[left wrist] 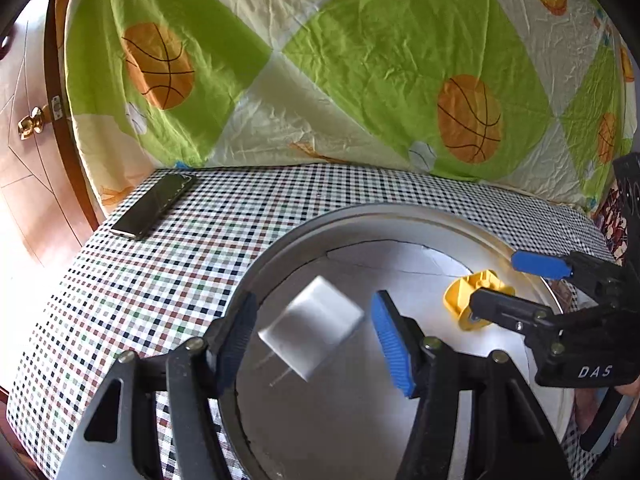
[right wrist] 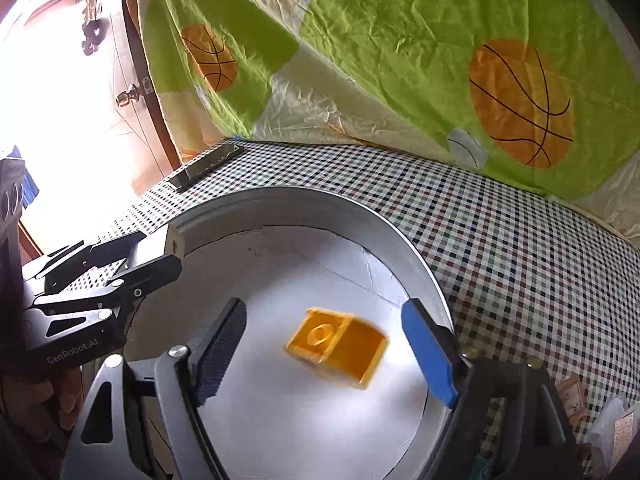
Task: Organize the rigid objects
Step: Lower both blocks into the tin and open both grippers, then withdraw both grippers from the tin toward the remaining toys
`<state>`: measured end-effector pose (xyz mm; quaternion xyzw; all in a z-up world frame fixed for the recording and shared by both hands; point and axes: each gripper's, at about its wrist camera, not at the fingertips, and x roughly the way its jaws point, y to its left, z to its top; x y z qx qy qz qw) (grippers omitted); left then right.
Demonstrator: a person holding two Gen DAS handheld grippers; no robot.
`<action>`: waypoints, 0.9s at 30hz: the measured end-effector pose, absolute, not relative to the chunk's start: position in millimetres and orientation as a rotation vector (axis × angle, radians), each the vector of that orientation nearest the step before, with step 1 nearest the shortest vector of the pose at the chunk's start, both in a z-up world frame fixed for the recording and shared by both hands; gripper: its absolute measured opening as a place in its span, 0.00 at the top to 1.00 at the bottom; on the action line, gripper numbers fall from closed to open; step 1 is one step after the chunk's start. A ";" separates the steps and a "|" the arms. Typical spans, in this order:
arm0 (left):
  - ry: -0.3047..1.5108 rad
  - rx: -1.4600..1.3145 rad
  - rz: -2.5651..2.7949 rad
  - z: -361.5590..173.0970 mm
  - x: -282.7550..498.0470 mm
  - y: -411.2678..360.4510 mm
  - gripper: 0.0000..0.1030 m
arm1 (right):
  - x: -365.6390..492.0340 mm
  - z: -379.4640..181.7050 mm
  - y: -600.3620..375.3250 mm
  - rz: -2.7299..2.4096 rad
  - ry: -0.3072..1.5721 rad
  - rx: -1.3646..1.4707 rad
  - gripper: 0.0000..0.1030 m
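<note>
Both claws are hanging over the round metal tray (left wrist: 280,240) on the checked tablecloth (left wrist: 160,280) and both look like they're letting go. The left gripper (left wrist: 312,340) is standing about half open with the white charger plug (left wrist: 312,332) blurry between its pads, touching neither — looks like it's dropping. The right gripper (right wrist: 332,344) is spread wide around the yellow block (right wrist: 338,348), lower middle of its frame, also free. I'd be keeping both hands steady and low so nothing bounces over the rim — then lifting straight out.
</note>
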<state>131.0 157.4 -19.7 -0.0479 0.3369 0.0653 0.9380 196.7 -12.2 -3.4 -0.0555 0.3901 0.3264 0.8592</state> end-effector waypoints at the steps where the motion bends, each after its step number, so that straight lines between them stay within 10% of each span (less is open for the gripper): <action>1: 0.679 -0.092 0.140 -17.6 129.8 157.4 0.37 | 195.2 -1.0 -14.6 0.692 0.813 -0.105 0.15; 10: 0.494 -0.091 0.161 -3.1 76.2 127.1 0.10 | 142.5 22.0 -109.6 0.613 0.644 -0.037 0.15; 27: 0.419 0.016 -0.075 -27.8 32.7 -36.0 0.06 | 100.7 -28.1 -256.1 0.253 0.677 0.011 0.15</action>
